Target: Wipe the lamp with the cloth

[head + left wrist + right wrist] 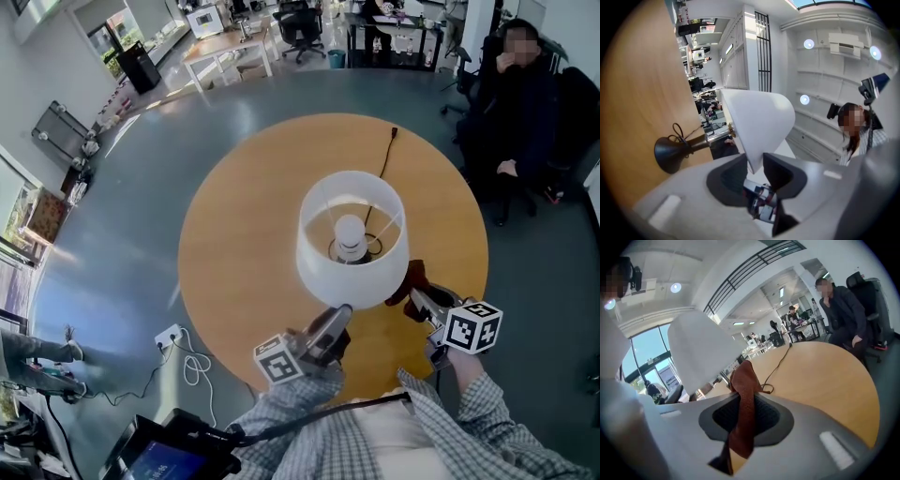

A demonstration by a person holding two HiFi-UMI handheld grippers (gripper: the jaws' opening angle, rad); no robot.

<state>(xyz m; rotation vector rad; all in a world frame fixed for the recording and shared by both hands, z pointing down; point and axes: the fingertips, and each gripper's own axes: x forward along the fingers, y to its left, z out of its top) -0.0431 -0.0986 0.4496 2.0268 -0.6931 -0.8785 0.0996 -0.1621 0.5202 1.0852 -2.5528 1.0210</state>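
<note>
left gripper (pixel 757 161) nips the lower rim of the lamp shade (pixel 759 122), jaws narrowly apart; right gripper (pixel 746 399) is clamped on the rust cloth (pixel 743 418), whose tail vanishes into the gripper body; the lamp (pixel 349 234) stands mid table (pixel 234 253), base mostly hidden under the shade from above

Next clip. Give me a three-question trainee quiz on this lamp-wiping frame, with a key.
1. Which item do the right tongs hold? A: a sponge. B: a reddish-brown cloth. C: a power cord.
2. True or false: the left tongs are clamped on the rim of the lampshade.
3. Fill in: the lamp stands on a round ____ table.
Key: 1 B; 2 true; 3 wooden.
</note>
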